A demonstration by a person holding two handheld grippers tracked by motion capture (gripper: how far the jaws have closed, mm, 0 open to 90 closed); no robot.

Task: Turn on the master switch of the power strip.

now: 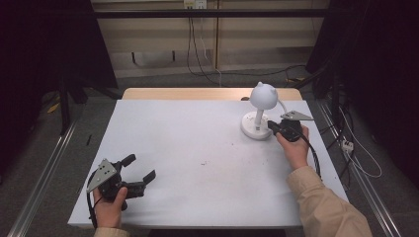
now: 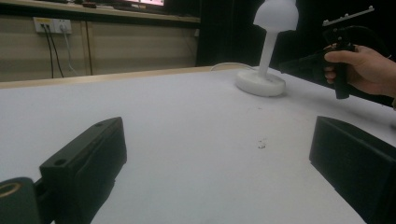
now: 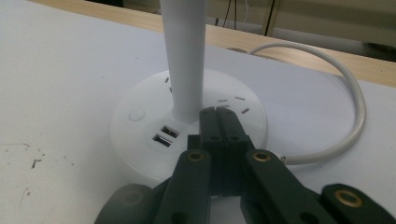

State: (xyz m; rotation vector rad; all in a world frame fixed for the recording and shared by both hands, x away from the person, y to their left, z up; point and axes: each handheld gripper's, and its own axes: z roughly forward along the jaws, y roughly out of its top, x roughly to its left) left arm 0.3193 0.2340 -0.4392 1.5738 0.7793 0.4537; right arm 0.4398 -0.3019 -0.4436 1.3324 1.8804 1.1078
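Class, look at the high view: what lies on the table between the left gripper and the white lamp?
Nothing stands between the left gripper and the lamp, just bare white table with a few small dark specks, as the high view and left gripper view show.

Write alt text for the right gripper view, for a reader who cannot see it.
The right gripper, jaws shut together with nothing between them, rests its tips on the round white plastic lamp base beside the white upright lamp stem. Two USB ports face the camera, and a white cable loops over the white table.
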